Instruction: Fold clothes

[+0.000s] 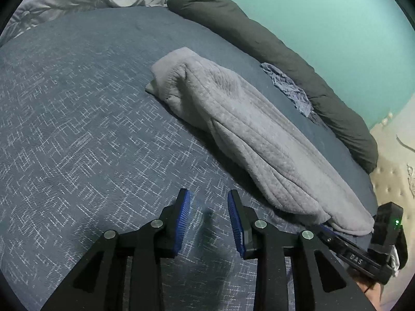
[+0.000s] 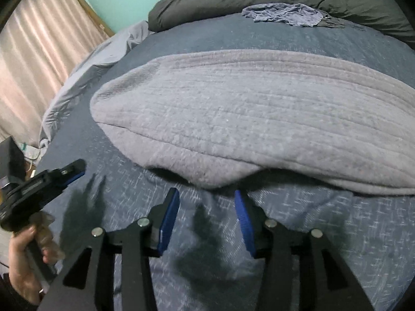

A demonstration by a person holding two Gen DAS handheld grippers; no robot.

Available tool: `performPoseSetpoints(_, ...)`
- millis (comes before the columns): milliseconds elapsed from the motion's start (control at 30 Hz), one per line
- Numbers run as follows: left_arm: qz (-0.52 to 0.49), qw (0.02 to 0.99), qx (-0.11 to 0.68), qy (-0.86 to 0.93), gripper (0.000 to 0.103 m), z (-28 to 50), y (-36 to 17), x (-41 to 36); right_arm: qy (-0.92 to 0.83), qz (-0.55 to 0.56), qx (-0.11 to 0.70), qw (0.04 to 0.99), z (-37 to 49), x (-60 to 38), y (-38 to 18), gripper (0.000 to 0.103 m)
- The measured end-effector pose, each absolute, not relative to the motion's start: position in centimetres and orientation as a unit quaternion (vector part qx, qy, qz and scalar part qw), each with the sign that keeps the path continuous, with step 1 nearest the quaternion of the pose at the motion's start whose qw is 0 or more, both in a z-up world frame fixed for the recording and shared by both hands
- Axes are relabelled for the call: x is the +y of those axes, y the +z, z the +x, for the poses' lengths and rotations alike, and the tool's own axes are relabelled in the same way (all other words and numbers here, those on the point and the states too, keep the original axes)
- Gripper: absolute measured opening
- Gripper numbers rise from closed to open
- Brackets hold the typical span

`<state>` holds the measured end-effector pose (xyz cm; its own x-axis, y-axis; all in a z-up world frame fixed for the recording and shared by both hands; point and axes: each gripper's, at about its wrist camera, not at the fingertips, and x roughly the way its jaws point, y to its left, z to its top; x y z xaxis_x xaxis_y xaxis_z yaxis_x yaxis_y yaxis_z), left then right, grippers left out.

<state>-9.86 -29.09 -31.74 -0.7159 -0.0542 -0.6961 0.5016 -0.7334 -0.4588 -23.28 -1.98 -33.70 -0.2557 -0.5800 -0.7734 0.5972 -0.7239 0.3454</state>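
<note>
1. Bedspread, blue patterned, carries the grey garment, folded long.
2. My left gripper sits left of its hem, part open, empty.
3. My right gripper faces the near hem, jaws apart, empty.
4. Judging mid-fold: next I pinch that hem.

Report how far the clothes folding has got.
Done: the gray garment lies folded into a long strip on the bed. In hand: nothing; the left gripper and right gripper are both open and empty beside its edge. Left: folding the strip shorter, and the crumpled blue cloth near the dark pillow.
</note>
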Motion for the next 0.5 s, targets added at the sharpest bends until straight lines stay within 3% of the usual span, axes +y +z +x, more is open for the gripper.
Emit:
performPoseSetpoints(100,0.340,0.163,0.328,-0.866,0.034,-9.5,-31.8,-29.7,-0.797,0.472,0.013,0.377,-23.4,-2.8,-33.8,0.042)
performPoseSetpoints(133,0.339,0.165,0.330,-0.866,0.034,-9.4,-31.8,-30.0,-0.800,0.466,0.019,0.378,-23.4,-3.1,-33.8,0.027)
performPoseSetpoints(233,0.334,0.168,0.337,-0.864,0.034,-9.2,-31.9,-30.5,-0.801,0.461,0.030,0.380,-23.4,-3.3,-33.7,0.006)
performPoseSetpoints(500,0.328,0.167,0.340,-0.866,0.034,-9.0,-31.5,-30.7,-0.781,0.455,0.059,0.424,-22.8,-0.6,-31.4,0.002)
